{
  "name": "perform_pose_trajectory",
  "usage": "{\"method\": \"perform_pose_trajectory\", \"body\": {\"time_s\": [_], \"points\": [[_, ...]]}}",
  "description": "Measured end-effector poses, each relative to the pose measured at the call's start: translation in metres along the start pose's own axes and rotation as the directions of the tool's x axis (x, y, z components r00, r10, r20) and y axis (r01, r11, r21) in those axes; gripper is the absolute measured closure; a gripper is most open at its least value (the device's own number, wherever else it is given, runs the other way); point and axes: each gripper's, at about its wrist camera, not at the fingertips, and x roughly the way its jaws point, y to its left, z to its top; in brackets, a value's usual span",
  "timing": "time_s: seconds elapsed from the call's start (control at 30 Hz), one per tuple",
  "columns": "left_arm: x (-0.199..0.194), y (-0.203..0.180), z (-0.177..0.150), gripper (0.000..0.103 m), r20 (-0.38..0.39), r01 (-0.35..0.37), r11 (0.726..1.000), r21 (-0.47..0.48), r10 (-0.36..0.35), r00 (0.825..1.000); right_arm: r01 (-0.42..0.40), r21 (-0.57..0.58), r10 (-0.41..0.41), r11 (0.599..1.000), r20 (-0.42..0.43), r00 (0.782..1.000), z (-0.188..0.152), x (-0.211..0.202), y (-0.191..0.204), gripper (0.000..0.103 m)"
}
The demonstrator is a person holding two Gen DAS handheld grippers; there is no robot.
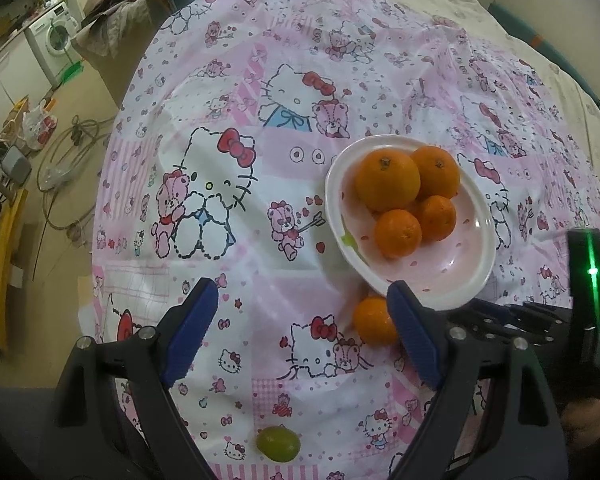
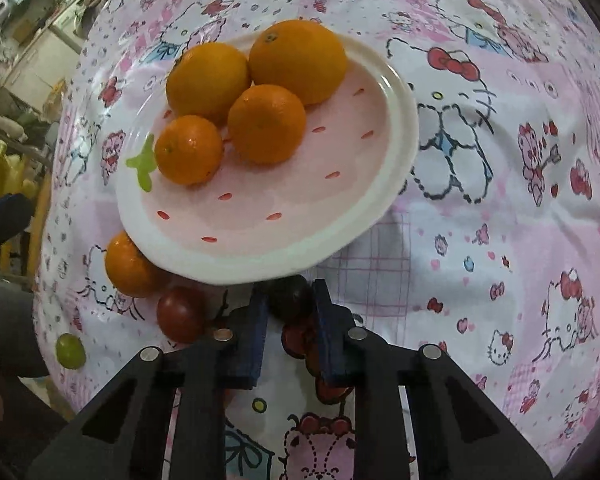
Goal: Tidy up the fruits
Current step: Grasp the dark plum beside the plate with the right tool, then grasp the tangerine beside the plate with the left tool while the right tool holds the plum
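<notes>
A white and pink plate point(image 1: 452, 276) point(image 2: 260, 248) on the patterned cloth holds several oranges point(image 1: 388, 178) point(image 2: 266, 122). One loose orange point(image 1: 370, 320) point(image 2: 128, 268) lies against the plate's near edge. A green grape point(image 1: 278, 443) point(image 2: 71, 351) lies on the cloth. A red tomato point(image 2: 180, 314) sits next to the loose orange. My left gripper point(image 1: 300, 304) is open and empty above the cloth, its right finger beside the loose orange. My right gripper point(image 2: 290, 300) is shut on a dark grape point(image 2: 290, 298) just below the plate's rim.
The pink cartoon-print cloth point(image 1: 260, 168) covers the table. To the left, the floor holds a washing machine point(image 1: 54, 36), coiled cables point(image 1: 72, 152) and bags. The right gripper's body with a green light point(image 1: 590, 272) shows at the left wrist view's right edge.
</notes>
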Motion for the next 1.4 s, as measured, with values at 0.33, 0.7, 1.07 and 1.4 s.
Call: {"method": "perform_pose_trajectory", "body": {"time_s": [0.33,0.7,1.07,1.4], "points": [[0.009,0.007,-0.001,0.019,-0.031,-0.008,1.0,-0.03,0.007,1.0,-0.231,0.186,0.215,0.955,0.106,0.971,-0.019,-0.044,-0.041,0.081],[0.042,-0.026,-0.018,0.025,-0.171,0.048,0.997,0.062,-0.037,0.985,-0.25,0.221,0.219,0.943,0.155,0.963,-0.025,-0.063,-0.063,0.081],[0.072,-0.043,-0.012,0.063,-0.284,0.186,0.982,0.047,-0.165,0.944,-0.247,0.245,0.205,0.937,0.184,0.961,-0.027,-0.069,-0.073,0.081],[0.065,-0.045,-0.014,0.07,-0.273,0.171,0.983,0.063,-0.148,0.95,-0.245,0.235,0.203,0.941,0.188,0.961,-0.025,-0.07,-0.07,0.081]]}}
